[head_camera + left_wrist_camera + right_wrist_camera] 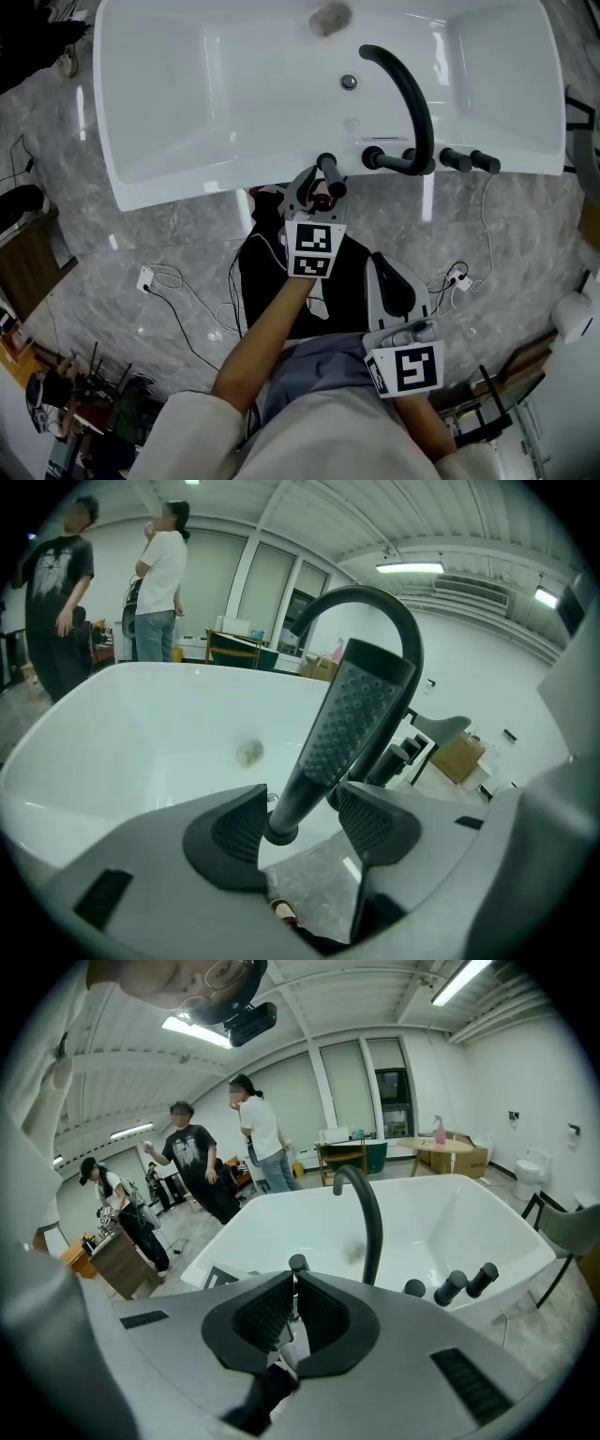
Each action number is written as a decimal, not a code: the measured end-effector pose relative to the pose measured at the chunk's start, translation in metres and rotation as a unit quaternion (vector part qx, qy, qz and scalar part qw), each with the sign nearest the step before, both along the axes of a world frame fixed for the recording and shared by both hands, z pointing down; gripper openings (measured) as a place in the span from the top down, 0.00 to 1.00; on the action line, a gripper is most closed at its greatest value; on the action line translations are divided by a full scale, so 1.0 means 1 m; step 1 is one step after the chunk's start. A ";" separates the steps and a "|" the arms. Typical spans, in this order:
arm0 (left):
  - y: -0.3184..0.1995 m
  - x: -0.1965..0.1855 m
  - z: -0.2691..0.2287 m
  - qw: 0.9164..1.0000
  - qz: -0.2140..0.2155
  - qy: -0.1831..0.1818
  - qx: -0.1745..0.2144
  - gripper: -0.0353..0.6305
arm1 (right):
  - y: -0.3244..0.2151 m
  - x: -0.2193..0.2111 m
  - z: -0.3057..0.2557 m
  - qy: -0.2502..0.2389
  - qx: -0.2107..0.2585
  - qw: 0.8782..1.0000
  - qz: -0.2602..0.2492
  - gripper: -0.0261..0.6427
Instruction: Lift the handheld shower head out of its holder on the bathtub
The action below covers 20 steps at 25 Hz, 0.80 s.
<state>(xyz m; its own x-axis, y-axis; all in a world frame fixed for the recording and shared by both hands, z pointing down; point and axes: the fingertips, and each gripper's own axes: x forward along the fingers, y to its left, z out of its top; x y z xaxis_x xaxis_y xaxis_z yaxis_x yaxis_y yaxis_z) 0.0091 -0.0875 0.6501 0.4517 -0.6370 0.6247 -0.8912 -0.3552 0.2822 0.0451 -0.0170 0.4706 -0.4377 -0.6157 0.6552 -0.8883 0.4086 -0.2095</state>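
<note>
The dark grey handheld shower head (328, 173) stands upright in its holder (279, 834) on the near rim of the white bathtub (187, 178). My left gripper (319, 185) reaches around it from the near side. In the left gripper view the shower head (352, 724) rises between the wide-open jaws of the left gripper (302, 808), its handle close to the left pad (234, 827) and a gap at the right one. My right gripper (382, 262) hangs back over the floor, shut and empty (292, 1283); from there the shower head's top (298, 1263) shows just beyond its tips.
A black arched faucet (412, 94) and black knobs (457, 159) stand on the rim right of the shower head. The drain (330, 19) lies at the tub's far side. Cables (178, 309) trail over the marble floor. People (159, 574) stand beyond the tub.
</note>
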 end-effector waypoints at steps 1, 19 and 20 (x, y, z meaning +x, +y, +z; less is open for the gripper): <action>-0.001 -0.001 0.001 1.000 -0.002 -0.001 -0.002 0.61 | 0.001 0.000 -0.002 0.001 -0.001 1.000 0.001 0.93; -0.009 -0.001 0.025 0.998 0.016 -0.060 0.012 0.62 | 0.008 0.004 0.001 0.016 -0.021 1.000 0.014 0.93; -0.009 -0.001 0.024 0.998 0.018 -0.063 0.016 0.64 | 0.008 0.004 0.001 0.016 -0.021 1.000 0.015 0.93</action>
